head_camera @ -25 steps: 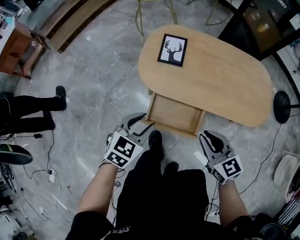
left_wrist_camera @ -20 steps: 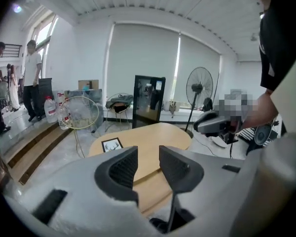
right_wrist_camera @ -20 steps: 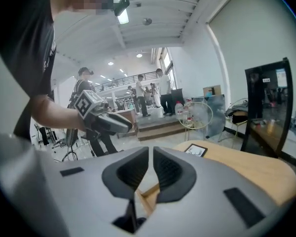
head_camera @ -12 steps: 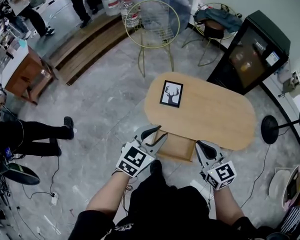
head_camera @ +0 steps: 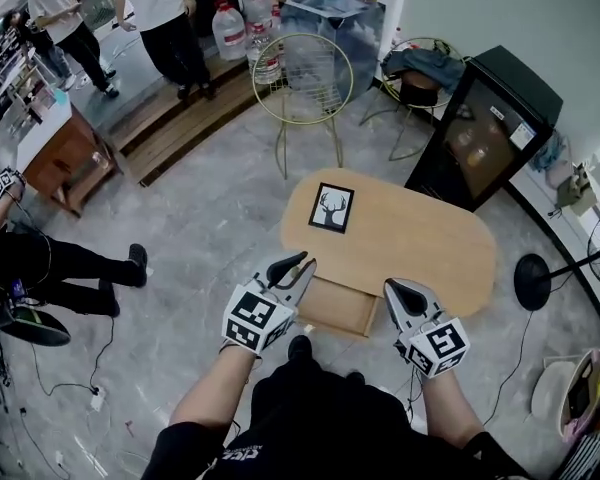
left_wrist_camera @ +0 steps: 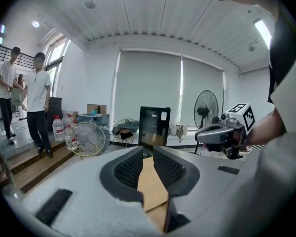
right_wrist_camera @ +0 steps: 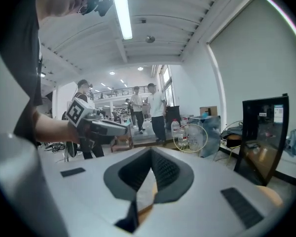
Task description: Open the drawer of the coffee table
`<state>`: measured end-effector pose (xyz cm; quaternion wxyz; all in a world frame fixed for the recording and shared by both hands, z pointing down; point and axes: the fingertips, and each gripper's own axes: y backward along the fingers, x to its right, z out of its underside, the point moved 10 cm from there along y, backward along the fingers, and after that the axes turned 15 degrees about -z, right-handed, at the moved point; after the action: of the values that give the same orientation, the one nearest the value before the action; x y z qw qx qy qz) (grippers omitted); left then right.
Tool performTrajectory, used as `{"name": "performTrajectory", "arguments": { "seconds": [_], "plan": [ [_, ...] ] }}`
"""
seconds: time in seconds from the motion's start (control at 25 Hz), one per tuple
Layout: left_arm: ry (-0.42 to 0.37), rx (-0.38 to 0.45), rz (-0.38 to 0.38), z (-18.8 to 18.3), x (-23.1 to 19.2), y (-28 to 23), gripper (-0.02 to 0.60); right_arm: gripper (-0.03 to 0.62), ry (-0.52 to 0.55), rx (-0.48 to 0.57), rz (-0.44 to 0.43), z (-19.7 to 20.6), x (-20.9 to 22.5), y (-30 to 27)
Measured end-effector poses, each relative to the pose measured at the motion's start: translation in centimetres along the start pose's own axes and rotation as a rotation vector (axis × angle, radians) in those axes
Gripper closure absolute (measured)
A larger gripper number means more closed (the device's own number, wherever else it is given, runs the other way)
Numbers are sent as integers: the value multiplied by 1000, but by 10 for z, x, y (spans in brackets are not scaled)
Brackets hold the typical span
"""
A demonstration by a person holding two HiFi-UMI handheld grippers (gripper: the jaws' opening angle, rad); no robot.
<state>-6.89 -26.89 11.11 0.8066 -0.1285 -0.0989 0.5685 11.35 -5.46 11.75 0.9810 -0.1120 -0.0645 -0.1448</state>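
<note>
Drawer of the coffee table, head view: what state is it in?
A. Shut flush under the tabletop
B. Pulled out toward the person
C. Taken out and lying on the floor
B: the drawer sticks out from under the top of the coffee table on the person's side, with its wooden inside showing.
</note>
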Motion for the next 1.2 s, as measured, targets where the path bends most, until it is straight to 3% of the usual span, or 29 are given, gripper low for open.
{"name": "performTrajectory", "arguments": {
  "seconds": [0.4, 0.76, 0.92, 1.08, 1.2],
  "plan": [
    [26, 3, -97, -1, 115, 49, 529, 589, -1, 65, -54, 6, -8, 118],
    [43, -3, -153, 4, 172, 90, 545, 589, 31, 105, -61, 4, -28, 186],
    [11, 17, -134, -4, 171, 100, 546, 589, 48, 122, -32, -5, -34, 198],
    [-2, 65, -138, -28, 154, 99, 565, 591, 96, 172, 55, -27, -32, 209],
    [-5, 92, -140, -44, 146, 97, 574, 591, 65, 224, 85, -39, -31, 215]
  ]
}}
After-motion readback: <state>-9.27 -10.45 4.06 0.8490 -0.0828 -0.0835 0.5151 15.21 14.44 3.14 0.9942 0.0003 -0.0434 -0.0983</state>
